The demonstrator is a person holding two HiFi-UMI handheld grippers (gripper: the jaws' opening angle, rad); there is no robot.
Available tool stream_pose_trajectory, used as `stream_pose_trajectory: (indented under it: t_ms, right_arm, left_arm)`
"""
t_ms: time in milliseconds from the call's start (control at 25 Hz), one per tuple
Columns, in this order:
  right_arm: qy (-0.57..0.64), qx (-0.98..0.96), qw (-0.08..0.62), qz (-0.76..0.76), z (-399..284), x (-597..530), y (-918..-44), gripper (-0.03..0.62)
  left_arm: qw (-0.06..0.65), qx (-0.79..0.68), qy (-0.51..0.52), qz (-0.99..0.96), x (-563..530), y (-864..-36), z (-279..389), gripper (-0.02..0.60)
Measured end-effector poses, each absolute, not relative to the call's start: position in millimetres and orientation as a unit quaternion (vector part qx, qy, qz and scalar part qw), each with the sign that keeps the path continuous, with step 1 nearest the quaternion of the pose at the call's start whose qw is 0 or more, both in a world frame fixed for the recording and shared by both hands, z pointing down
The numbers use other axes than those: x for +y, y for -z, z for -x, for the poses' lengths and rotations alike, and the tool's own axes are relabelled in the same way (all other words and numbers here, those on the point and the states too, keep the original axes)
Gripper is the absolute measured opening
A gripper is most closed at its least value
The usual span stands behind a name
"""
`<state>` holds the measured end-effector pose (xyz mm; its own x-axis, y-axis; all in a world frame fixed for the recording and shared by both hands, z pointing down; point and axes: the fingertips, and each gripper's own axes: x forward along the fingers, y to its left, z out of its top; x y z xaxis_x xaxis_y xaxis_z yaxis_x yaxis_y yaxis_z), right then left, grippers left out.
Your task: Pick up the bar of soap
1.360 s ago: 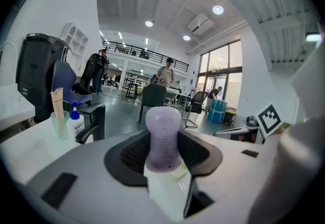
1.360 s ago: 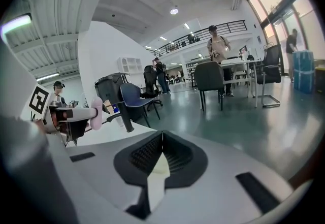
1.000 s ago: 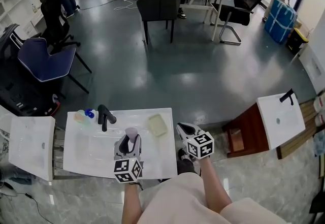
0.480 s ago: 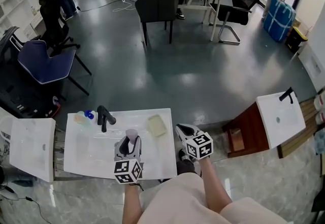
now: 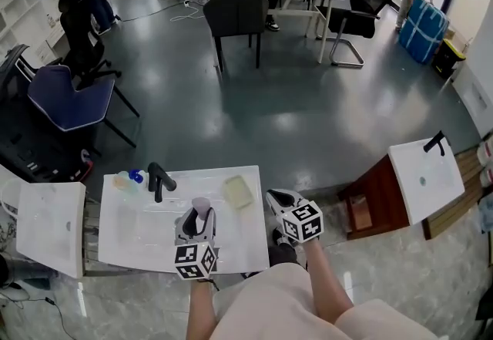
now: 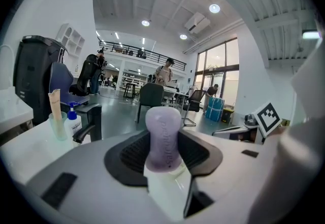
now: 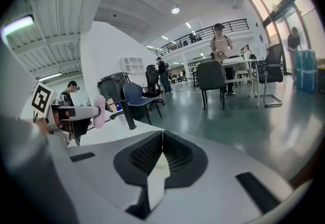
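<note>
A pale purple bar of soap (image 5: pixel 200 205) stands on end between the black pads of my left gripper (image 5: pixel 198 215), over the middle of the white washbasin (image 5: pixel 139 237). In the left gripper view the bar of soap (image 6: pixel 163 137) fills the gap and both pads press on its sides. My right gripper (image 5: pixel 277 196) hovers just off the basin's right edge, its jaws shut with nothing between them, tips meeting (image 7: pixel 162 134). In the right gripper view the left gripper (image 7: pixel 76 112) and the soap (image 7: pixel 99 105) show at the left.
A black tap (image 5: pixel 158 176) and a blue-capped bottle (image 5: pixel 135 174) stand at the basin's back left. A pale yellow block (image 5: pixel 238 191) lies at its back right. Other white basins sit left (image 5: pixel 46 223) and right (image 5: pixel 424 176). Chairs and tables stand beyond on the grey floor.
</note>
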<state>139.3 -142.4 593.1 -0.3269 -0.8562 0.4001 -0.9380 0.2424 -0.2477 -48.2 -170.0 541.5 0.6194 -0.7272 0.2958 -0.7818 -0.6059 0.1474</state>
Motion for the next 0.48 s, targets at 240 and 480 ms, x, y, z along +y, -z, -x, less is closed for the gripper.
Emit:
stream_pose_trajectory:
  t_ms: [240, 480]
  right_arm:
    - [-0.220, -0.783, 0.089, -0.575, -141.1, -143.0, -591.5, 0.006]
    - [-0.218, -0.786, 0.088, -0.572, -137.4, -143.2, -588.6, 0.006]
  left_arm:
    - [0.130, -0.423, -0.102, -0.891, -169.7, -540.1, 46.7, 0.179]
    - [0.130, -0.422, -0.096, -0.892, -170.8, -538.2, 46.8, 0.179]
